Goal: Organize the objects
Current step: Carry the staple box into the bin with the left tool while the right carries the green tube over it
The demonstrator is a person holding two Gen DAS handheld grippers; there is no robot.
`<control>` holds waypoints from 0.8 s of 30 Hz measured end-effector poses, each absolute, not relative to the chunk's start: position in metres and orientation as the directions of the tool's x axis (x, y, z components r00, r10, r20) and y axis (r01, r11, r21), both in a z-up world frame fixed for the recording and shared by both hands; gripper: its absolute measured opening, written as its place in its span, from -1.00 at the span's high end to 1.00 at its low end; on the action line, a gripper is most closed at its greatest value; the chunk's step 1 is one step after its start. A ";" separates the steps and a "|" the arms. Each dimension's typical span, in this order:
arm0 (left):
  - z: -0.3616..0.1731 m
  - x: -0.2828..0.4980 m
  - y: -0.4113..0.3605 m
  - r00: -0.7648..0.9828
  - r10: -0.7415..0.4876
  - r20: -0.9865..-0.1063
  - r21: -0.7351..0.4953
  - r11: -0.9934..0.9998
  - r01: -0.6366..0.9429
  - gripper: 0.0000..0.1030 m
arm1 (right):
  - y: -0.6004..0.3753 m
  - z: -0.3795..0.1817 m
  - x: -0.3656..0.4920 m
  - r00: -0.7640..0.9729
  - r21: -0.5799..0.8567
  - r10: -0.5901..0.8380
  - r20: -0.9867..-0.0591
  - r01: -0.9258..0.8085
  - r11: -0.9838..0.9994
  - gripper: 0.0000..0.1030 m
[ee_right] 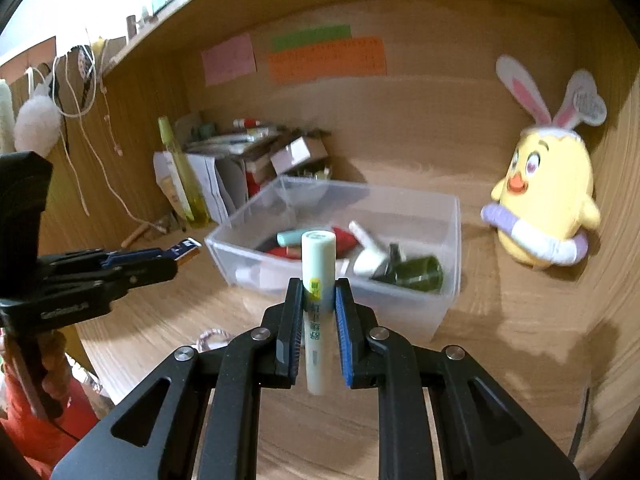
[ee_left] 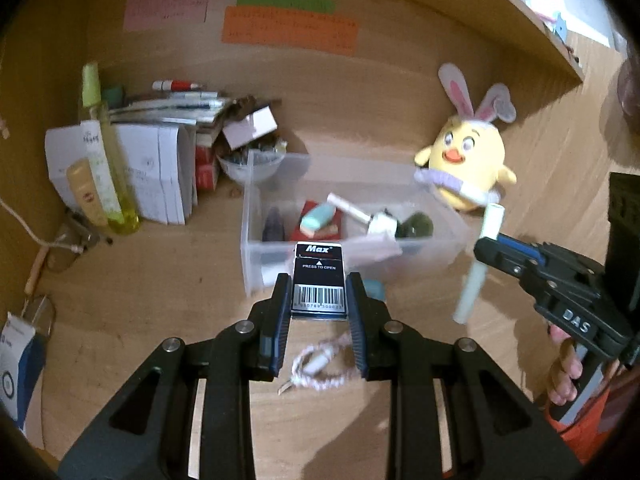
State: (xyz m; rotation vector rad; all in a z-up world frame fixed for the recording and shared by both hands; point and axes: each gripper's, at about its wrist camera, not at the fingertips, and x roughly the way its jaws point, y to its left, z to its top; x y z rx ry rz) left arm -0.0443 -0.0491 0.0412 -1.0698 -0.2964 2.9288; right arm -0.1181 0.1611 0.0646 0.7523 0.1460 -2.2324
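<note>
My left gripper point(ee_left: 319, 286) is shut on a small black box point(ee_left: 319, 280) marked "Max", with a barcode, held above the wooden desk just in front of the clear plastic bin point(ee_left: 256, 216). My right gripper point(ee_right: 319, 294) is shut on a pale upright tube point(ee_right: 317, 264), also held above the desk before the same bin point(ee_right: 452, 220). In the left wrist view the right gripper point(ee_left: 490, 246) and its tube point(ee_left: 478, 276) show at the right. The left gripper point(ee_right: 176, 256) with the box's edge point(ee_right: 186, 249) appears at the left of the right wrist view. The bin holds several small items.
A yellow chick plush point(ee_left: 466, 160) with rabbit ears sits right of the bin. Bottles point(ee_left: 102, 152), papers and small boxes point(ee_left: 160, 160) are piled at the back left. A pink cord point(ee_left: 320, 364) lies on the desk below my left gripper. Coloured notes point(ee_left: 288, 28) are stuck on the back wall.
</note>
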 end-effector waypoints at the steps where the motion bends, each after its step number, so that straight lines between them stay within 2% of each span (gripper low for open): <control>1: 0.043 -0.047 -0.050 -0.770 0.074 -0.634 -0.181 -0.982 0.055 0.48 | 0.161 0.070 -0.119 -0.545 0.121 -0.636 -0.547 0.700 -0.704 0.73; 9: 0.046 -0.083 -0.055 -0.781 0.090 -0.618 -0.202 -0.978 0.047 0.48 | 0.162 0.098 -0.135 -0.614 0.082 -0.616 -0.494 0.673 -0.736 0.73; 14: 0.034 -0.115 -0.054 -0.756 0.100 -0.647 -0.209 -0.977 0.050 0.48 | 0.160 0.106 -0.156 -0.651 0.051 -0.583 -0.486 0.645 -0.763 0.73; 24: 0.011 -0.163 -0.043 -0.708 0.122 -0.696 -0.206 -0.978 0.033 0.48 | 0.154 0.079 -0.199 -0.660 0.005 -0.490 -0.569 0.593 -0.805 0.73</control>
